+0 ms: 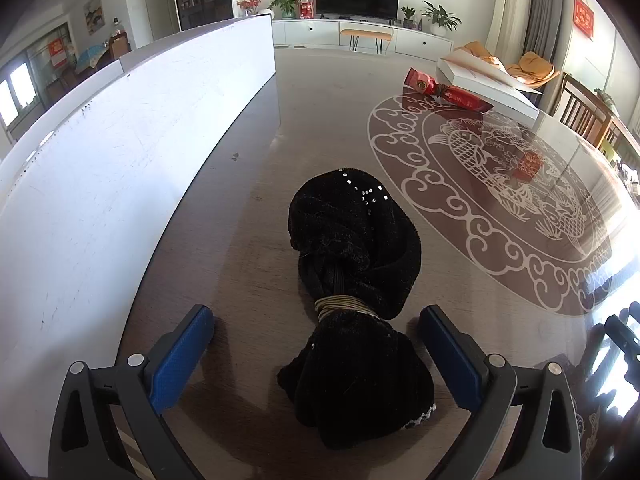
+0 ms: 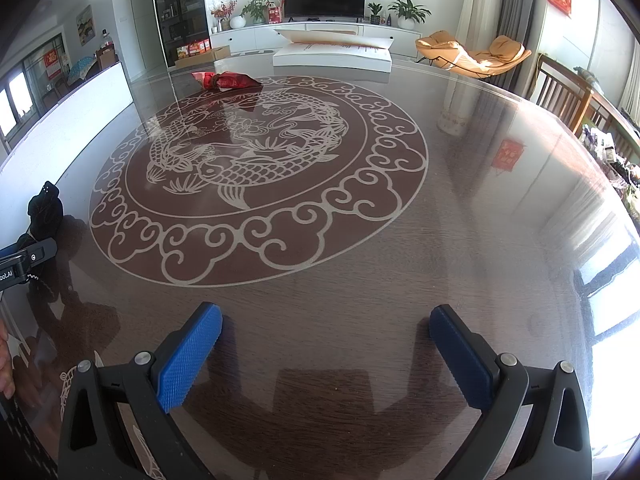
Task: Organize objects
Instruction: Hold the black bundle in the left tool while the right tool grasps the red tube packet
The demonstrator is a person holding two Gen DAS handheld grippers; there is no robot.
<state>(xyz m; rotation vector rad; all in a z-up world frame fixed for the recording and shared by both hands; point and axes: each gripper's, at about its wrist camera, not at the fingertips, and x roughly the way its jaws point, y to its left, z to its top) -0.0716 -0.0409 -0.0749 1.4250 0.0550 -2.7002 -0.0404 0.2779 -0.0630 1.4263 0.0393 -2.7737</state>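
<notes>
Presently on the table (image 2: pixel 400 264), listed by position from its fish medallion (image 2: pixel 256 160):

1. Black cloth (image 1: pixel 352 280). Velvety bundle with small sequins, bound at the waist by a tan band (image 1: pixel 344 306). Lies on the table just outside the medallion's rim, between it and the white board (image 1: pixel 120 152). Seen from the right wrist view, it sits at the far left edge (image 2: pixel 45 210).

2. Left gripper (image 1: pixel 316 344). Blue pads spread wide apart, one on either side of the cloth's near end; neither pad touches the fabric. Held low over the table.

3. Right gripper (image 2: pixel 326 344). Pads likewise wide apart, nothing between them but bare tabletop, on the near side of the medallion.

4. Red packet (image 2: pixel 226 80). Crinkled wrapper, cinched mid-length, lying at the medallion's far rim.

5. White box (image 2: pixel 332 56). Flat, lid ajar, beyond the medallion and just behind the packet.

6. White board. Stands upright along the table's left side, well apart from the medallion.
</notes>
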